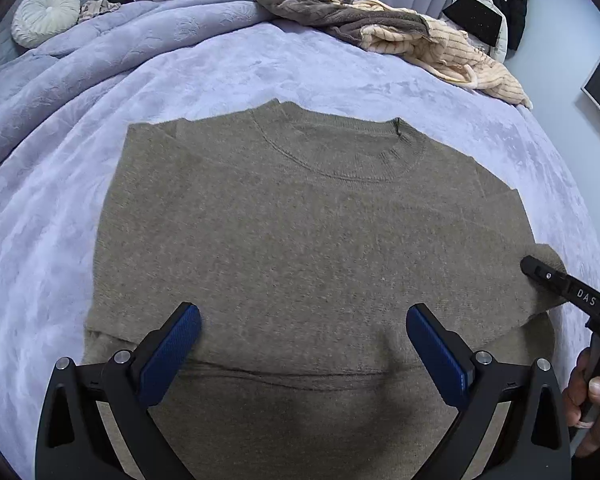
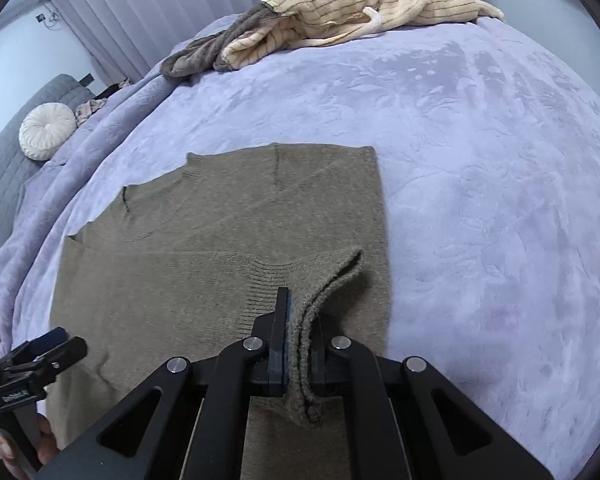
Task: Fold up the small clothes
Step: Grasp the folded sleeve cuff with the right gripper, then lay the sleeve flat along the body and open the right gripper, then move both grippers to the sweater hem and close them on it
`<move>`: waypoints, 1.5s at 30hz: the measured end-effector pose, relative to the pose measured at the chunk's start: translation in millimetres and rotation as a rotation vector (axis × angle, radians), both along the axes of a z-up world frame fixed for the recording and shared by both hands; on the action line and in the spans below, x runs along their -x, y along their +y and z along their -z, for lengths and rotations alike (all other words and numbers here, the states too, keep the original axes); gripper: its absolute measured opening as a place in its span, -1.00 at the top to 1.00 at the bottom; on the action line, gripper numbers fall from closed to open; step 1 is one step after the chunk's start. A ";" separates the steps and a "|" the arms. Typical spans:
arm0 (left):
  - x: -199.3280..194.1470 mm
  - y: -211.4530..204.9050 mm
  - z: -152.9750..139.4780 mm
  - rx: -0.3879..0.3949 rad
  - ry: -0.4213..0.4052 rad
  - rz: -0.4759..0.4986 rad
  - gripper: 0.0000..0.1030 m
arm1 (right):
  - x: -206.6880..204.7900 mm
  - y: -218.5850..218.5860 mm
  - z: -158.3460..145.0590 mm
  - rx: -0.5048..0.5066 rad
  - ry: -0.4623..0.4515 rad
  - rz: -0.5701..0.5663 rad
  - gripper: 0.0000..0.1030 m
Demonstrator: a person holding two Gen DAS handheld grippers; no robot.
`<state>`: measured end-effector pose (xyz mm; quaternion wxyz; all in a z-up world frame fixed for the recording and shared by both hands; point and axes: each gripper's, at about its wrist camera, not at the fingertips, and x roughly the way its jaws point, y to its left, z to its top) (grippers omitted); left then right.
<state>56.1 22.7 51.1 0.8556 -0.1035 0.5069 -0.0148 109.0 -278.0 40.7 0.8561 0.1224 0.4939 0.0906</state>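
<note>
i have the olive-brown knit sweater point(image 1: 308, 240) spread flat on the lavender blanket point(image 1: 52, 184) that covers the bed, its round collar toward the far edge and its sleeves already folded in over the body. my right gripper point(image 2: 300, 332) has its fingers clamped tight on a doubled edge of the sweater near the bed's right side, and the pinched knit stands up in a ridge above the flat part. my left gripper point(image 1: 303, 344) hovers over the sweater's near hem with its blue-padded fingers point(image 1: 168, 356) spread wide and nothing between them. a heap of clothes, a cream striped fleece garment point(image 2: 380, 12) and a grey-brown garment point(image 2: 220, 52), sits at the far edge of the bed. a round white cushion point(image 1: 46, 14) rests by the far left corner.
</note>
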 end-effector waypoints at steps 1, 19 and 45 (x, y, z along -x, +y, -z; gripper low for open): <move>-2.3 5.3 -3.1 0.001 -0.009 -0.007 -1.00 | 1.0 -1.5 1.4 0.001 0.004 -0.004 0.90; -44.3 67.1 5.2 0.005 0.016 -0.143 -1.00 | 2.1 65.7 0.5 0.177 0.035 -0.183 -0.25; 32.1 -14.8 14.4 -0.148 0.045 0.069 -1.00 | 84.9 115.4 -16.2 0.269 -0.030 -0.292 -0.48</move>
